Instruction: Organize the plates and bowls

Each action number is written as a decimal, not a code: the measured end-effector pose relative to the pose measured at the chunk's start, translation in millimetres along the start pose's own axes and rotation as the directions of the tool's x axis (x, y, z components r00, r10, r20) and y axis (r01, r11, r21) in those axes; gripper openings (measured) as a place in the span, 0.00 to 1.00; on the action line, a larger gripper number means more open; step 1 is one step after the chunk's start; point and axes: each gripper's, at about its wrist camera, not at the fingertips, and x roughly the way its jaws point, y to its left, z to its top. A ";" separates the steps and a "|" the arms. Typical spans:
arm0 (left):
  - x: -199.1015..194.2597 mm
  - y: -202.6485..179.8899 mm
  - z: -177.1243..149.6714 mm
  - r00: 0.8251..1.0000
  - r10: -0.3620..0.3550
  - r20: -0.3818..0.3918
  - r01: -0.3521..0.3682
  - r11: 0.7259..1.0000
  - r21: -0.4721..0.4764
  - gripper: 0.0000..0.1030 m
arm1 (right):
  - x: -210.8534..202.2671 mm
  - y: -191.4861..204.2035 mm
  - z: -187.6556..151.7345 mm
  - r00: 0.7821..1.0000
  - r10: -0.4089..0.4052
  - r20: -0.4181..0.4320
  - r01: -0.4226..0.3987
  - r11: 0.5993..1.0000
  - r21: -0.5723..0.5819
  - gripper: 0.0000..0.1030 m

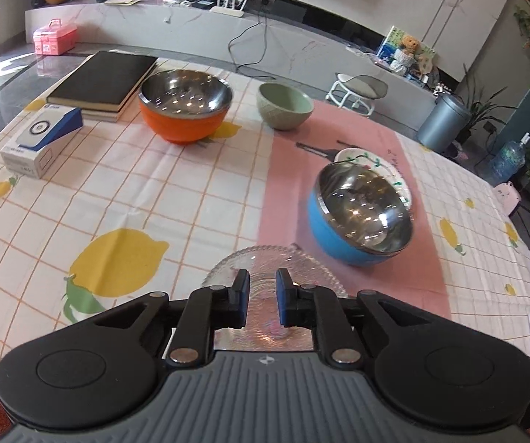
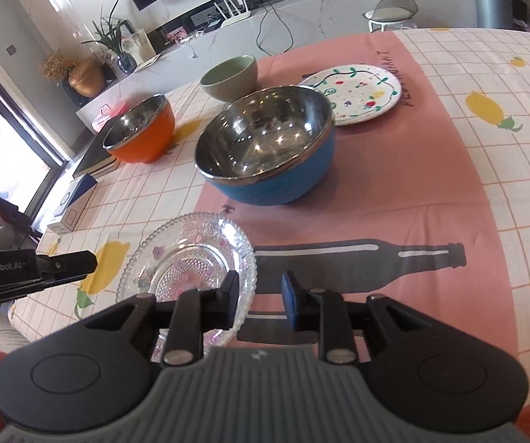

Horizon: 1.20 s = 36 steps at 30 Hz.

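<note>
In the left wrist view, the left hand-held gripper (image 1: pixel 262 295) hangs released over the glass plate (image 1: pixel 265 262) on the worktop (image 1: pixel 154 192), the blue bowl (image 1: pixel 361 217) near. In the right wrist view, the right hand-held gripper (image 2: pixel 259 301) gapes, its left finger over the glass plate's rim; the painted plate (image 2: pixel 361 92) lies beyond the blue bowl.

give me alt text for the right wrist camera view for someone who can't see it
The right gripper hangs open over a clear glass plate at the near edge of a lemon-print tablecloth. Beyond it stand a blue bowl, an orange bowl, a green bowl and a painted plate; the left gripper enters from the left.
</note>
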 end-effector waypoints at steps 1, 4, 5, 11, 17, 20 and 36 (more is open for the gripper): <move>0.1 -8.4 2.7 1.000 -0.026 0.001 0.026 1.000 0.009 0.17 | -4.3 -4.2 2.2 1.000 -0.006 0.004 0.006 1.000 0.008 0.25; 4.9 -33.3 10.1 0.995 -0.098 -0.005 0.098 0.994 0.040 0.17 | -17.0 -19.6 12.2 0.999 -0.027 0.023 0.026 0.999 0.032 0.25; 7.0 -40.3 12.5 0.993 -0.115 -0.007 0.115 0.992 0.049 0.17 | -20.8 -25.8 16.7 0.999 -0.034 0.032 0.032 0.999 0.040 0.25; 27.0 -87.3 39.8 0.981 -0.192 -0.022 0.193 0.971 0.139 0.21 | -39.2 -64.4 46.0 0.994 -0.073 0.082 0.062 0.991 0.119 0.25; 57.1 -113.4 77.4 0.972 -0.226 -0.058 0.233 0.949 0.213 0.30 | -30.3 -96.5 76.3 0.991 -0.076 0.112 0.046 0.966 0.253 0.31; 74.3 -116.8 97.4 0.974 -0.212 -0.079 0.225 0.948 0.223 0.33 | -14.1 -108.4 92.2 0.992 -0.070 0.109 0.033 0.950 0.310 0.31; 182.3 -99.1 165.8 0.958 -0.162 -0.237 0.211 0.957 0.197 0.39 | 65.7 -142.8 148.6 0.993 -0.053 0.108 0.002 0.903 0.429 0.34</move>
